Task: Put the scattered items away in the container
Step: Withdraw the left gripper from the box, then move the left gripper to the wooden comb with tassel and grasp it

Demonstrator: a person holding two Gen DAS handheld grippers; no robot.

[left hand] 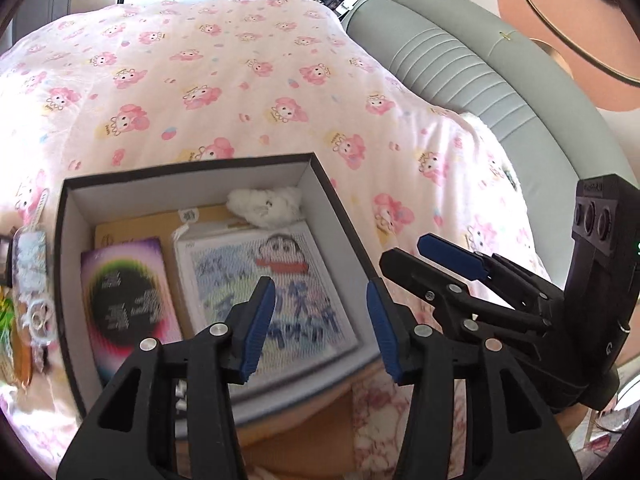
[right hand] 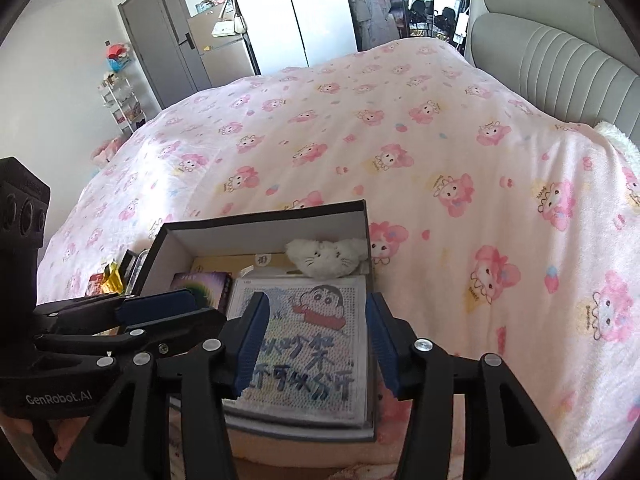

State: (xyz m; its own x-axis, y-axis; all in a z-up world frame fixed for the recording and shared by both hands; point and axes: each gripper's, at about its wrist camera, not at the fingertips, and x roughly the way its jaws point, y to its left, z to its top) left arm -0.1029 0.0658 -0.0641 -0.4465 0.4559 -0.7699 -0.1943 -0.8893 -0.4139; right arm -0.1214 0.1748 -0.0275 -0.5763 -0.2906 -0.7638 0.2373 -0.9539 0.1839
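I hold both sets of jaws released and empty over the near side of the box (left hand: 192,182), left gripper (left hand: 320,328) beside right gripper (right hand: 316,340). The remaining loose items (left hand: 34,280) lie on the bed (left hand: 240,92) just left of the box wall, long axis running near to far. So I judge the left gripper is nearer.
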